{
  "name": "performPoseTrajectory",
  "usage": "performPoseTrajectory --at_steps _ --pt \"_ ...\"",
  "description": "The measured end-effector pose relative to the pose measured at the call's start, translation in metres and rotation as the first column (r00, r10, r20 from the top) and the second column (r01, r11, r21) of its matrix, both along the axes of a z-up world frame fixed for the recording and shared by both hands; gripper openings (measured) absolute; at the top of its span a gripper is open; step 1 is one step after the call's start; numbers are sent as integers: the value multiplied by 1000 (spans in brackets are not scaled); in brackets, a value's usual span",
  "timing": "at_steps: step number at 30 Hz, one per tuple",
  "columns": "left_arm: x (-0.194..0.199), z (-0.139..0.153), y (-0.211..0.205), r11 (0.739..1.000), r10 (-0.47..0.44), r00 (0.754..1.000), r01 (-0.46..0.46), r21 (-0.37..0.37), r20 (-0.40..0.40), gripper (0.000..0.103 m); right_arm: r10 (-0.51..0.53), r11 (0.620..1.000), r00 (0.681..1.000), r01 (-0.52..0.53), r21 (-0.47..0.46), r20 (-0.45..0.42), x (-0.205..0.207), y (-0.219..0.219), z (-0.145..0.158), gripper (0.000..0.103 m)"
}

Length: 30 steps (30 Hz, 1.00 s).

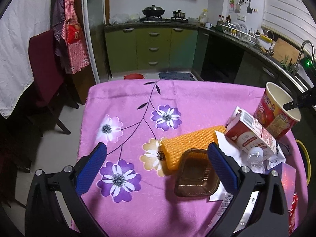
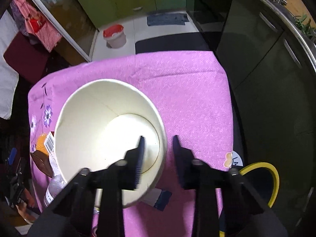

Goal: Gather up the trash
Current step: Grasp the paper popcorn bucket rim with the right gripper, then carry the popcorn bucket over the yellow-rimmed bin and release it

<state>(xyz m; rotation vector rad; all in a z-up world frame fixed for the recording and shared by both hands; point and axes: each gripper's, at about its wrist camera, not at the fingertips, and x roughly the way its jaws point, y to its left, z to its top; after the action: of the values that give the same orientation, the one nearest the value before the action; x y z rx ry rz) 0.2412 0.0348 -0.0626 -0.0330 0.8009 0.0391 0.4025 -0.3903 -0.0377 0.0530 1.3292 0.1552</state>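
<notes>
Your big red-printed paper noodle cup with the cream inside (image 2: pixel 106 136) stands upright near the right-hand edge of the desk, which is covered by a pink flowered cloth (image 2: pixel 177 90), and your right gripper (image 2: pixel 158 148) straddles its near rim from above: one finger hangs inside the cup, the other outside, with the wall between them. The jaws have narrowed around that wall, yet the blurred view does not settle whether the pads already press it, so treat the hold as unproven. The cup's long axis runs straight up, almost along your right gripper's own line, so the coming lift should turn on a firm pinch of the rim and a clean upward pull. Just beside the cup, on its left, lie a red-and-white milk carton (image 1: pixel 250 136) on its side, a clear plastic bottle (image 1: pixel 255 158) and white paper scraps. Further left lie an orange foam mesh sleeve (image 1: pixel 189 146) and a brown clear plastic tray (image 1: pixel 197 175). Your left gripper (image 1: pixel 158 167) hovers spread wide and empty above the cloth, its right finger over that tray. It is the nearer one for the tray and sleeve. A yellow-rimmed dark bin (image 2: pixel 274 179) sits below the desk's right edge, close to your right hand.
</notes>
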Motion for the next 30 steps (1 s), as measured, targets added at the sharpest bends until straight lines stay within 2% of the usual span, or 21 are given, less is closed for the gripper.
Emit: performPoseTrajectory --at_steps 2,8,12,16,20,24,27,30 --pt "2 -2 -1 1000 -4 1000 4 7 -3 97 5 1000 1000 -5 -28 -20 5 2 -4 11" --pt "1 -2 1 1000 -8 1000 8 7 7 97 6 999 997 -10 -53 -82 9 4 -12 8" --pt "-2 -1 6 1000 -5 1000 6 -2 7 97 -20 1000 998 20 -7 -64 14 -5 -8 5" --pt "-9 4 10 1000 -9 1000 9 9 12 97 -42 999 998 43 28 -36 4 -23 10 5" --pt "-17 12 12 1000 -8 1000 8 7 25 97 -107 992 994 106 75 15 -24 -71 46 5" --pt "-28 19 7 1000 -29 999 29 10 34 97 -218 974 975 215 69 41 -65 -143 71 5" --pt "-36 22 2 999 -43 998 43 19 35 97 -321 946 947 320 54 26 -98 -206 65 5" --pt "-42 25 -5 998 -70 997 70 4 22 97 -403 914 915 403 57 -9 -122 -256 36 5"
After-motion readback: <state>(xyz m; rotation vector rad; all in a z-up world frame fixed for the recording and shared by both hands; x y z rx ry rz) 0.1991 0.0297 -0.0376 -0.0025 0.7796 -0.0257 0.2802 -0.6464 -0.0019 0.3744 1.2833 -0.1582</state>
